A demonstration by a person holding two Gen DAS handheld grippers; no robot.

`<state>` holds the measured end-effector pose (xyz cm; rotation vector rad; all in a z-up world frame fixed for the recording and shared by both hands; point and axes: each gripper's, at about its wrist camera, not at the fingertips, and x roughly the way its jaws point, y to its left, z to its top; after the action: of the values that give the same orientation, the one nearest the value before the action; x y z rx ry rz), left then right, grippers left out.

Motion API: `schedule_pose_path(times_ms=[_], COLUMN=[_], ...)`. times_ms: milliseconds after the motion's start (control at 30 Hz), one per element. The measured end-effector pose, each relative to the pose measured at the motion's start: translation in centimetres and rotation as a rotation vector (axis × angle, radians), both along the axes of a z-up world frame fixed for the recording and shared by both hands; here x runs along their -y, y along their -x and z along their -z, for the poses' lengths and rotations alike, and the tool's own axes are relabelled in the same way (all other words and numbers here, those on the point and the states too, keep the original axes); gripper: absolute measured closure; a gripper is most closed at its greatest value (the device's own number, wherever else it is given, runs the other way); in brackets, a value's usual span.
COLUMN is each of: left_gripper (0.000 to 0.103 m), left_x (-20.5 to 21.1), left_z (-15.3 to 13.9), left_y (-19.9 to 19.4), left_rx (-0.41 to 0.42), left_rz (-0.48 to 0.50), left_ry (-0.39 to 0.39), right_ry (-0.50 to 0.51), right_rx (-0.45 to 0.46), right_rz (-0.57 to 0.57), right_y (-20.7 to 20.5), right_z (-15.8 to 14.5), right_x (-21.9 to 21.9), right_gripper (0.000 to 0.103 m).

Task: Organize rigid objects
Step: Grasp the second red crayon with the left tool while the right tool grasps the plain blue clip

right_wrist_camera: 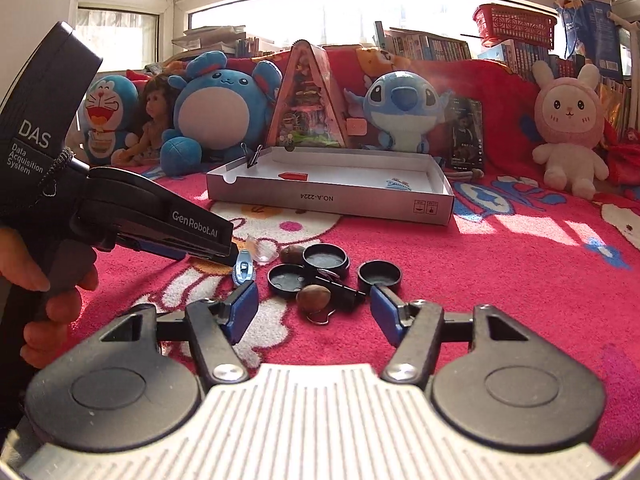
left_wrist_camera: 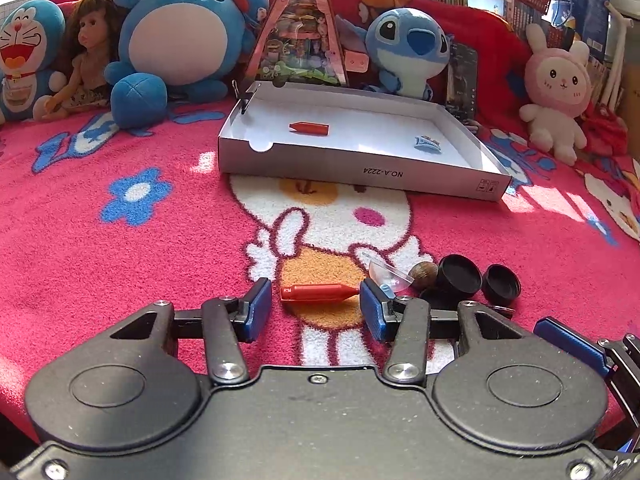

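Note:
On the pink blanket lies a red crayon-shaped piece [left_wrist_camera: 318,293], lengthwise between the blue pads of my left gripper [left_wrist_camera: 316,306]. The pads stand close to its two ends, with a thin gap showing at the left end. My right gripper [right_wrist_camera: 315,312] is open just in front of a brown nut [right_wrist_camera: 313,298] and a small black part with a key ring [right_wrist_camera: 340,288]. Around them sit three black caps [right_wrist_camera: 325,258], a second nut [right_wrist_camera: 291,254], a clear dome [right_wrist_camera: 262,250] and a blue clip [right_wrist_camera: 244,270]. The white box [left_wrist_camera: 360,168] holds another red piece [left_wrist_camera: 309,128] and a blue toy [left_wrist_camera: 427,144].
Plush toys [left_wrist_camera: 188,40], a doll [left_wrist_camera: 90,52] and a triangular picture case [left_wrist_camera: 300,32] line the back behind the box. A pink rabbit plush [left_wrist_camera: 554,88] sits at the right. Books and a red basket [right_wrist_camera: 514,24] stand by the window. A person's hand [right_wrist_camera: 44,280] holds the left gripper's handle.

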<state>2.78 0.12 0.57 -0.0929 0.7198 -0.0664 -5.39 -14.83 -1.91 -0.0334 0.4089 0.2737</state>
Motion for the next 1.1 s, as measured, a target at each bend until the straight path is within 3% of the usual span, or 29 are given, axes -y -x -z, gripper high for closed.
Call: schedule_pose_path(times_ms=[133, 333, 400, 467, 833, 1100], left_gripper=[0.061, 0.061, 0.061, 0.061, 0.061, 0.061], left_x=[0.0, -1.6, -2.1, -2.8, -3.9, -3.7], left_z=[0.1, -0.5, -0.6, -0.7, -0.3, -0.4], left_y=[-0.4, -0.2, 0.0, 0.1, 0.5, 0.7], left_rx=[0.003, 0.018, 0.020, 0.022, 0.004, 0.002], left_rz=[0.014, 0.001, -0.010, -0.024, -0.031, -0.008], left_ry=[0.000, -0.001, -0.010, -0.013, -0.005, 0.009], right_ry=[-0.005, -0.030, -0.042, -0.065, -0.093, 0.028], right_rx=[-0.007, -0.030, -0.045, -0.069, -0.152, -0.161], right_rz=[-0.027, -0.118, -0.148, -0.156, -0.117, -0.236], right_y=[0.2, 0.2, -0.2, -1.0, -4.8, -3.4], right_z=[0.2, 0.1, 0.2, 0.3, 0.7, -0.2], right_x=[-0.9, -2.2, -2.7, -3.1, -3.2, -1.6], right_gripper=[0.040, 0.062, 0.075, 0.078, 0.084, 0.084])
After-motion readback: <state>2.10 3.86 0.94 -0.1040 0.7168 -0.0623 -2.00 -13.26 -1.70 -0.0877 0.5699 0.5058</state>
